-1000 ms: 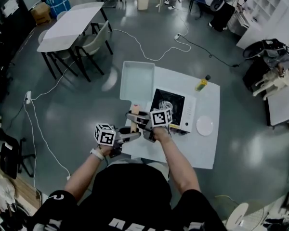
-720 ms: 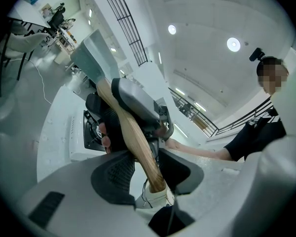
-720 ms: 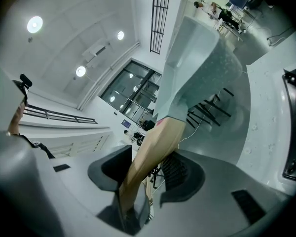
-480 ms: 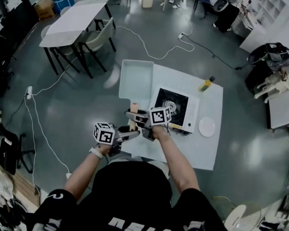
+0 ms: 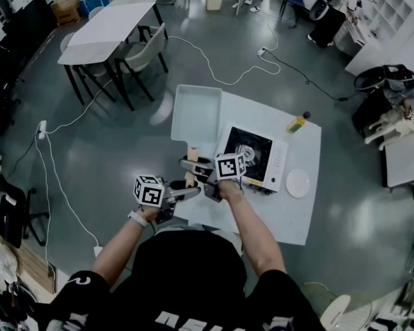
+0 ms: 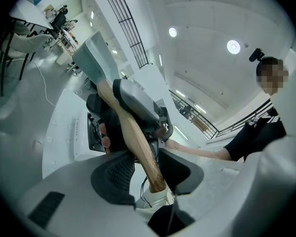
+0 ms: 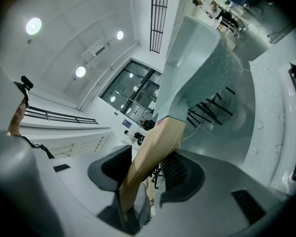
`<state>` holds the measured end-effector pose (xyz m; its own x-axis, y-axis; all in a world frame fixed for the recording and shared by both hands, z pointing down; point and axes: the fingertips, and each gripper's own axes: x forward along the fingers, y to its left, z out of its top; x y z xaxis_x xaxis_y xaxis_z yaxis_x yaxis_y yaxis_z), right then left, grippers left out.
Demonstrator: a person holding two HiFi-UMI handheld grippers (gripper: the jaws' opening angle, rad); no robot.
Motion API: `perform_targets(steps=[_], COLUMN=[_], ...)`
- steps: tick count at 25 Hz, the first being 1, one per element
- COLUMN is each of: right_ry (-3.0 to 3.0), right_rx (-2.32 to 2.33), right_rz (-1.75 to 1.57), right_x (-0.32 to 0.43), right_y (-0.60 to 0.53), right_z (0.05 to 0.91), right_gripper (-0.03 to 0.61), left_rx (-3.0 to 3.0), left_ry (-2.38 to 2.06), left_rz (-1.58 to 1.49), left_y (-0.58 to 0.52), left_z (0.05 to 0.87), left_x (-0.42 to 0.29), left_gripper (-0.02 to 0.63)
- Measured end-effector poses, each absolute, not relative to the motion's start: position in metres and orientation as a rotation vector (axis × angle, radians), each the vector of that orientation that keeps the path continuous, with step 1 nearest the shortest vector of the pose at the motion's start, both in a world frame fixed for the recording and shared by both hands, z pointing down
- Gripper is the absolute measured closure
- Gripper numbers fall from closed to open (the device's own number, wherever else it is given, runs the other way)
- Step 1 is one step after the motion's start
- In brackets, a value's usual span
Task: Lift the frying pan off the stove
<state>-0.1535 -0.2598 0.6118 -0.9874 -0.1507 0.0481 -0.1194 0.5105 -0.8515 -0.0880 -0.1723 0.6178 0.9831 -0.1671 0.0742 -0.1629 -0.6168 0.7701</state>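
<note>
Firmly, left claw (image 6: 140, 169) and right claw (image 7: 145, 174) clamp handle (image 6: 133, 132); frying pan (image 5: 196, 112) overhangs table (image 5: 290, 212).

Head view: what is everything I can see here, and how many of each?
Frying pan: one, pale, rectangular, with a wooden handle; held up left of the stove.
Stove: one, white with a black top; on the table.
Plate: one, white; right of the stove.
Bottle: one, yellow; far corner of the table.
Table: one, white; in front of the person.
Side tables: two, white; far left.
Cables: at least two, white; on the floor.
Grippers: two, grey, with marker cubes; left gripper and right gripper both clamped on the handle.
Arms: two; reaching forward.
</note>
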Motion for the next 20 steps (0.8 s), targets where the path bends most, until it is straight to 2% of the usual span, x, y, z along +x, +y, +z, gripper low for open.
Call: perform_targets(steps=[20], right_ry=[2.705], right_rx=[-0.224], right_rz=[-1.502], right_x=[-0.1575], right_y=[-0.2607], right_z=[0.6086], right_gripper=[0.402], left_rx=[2.238], left_ry=[-0.243], left_rz=[-0.014], left_y=[-0.1734], left_z=[0.6194], left_x=[-0.0922], left_gripper=[0.466])
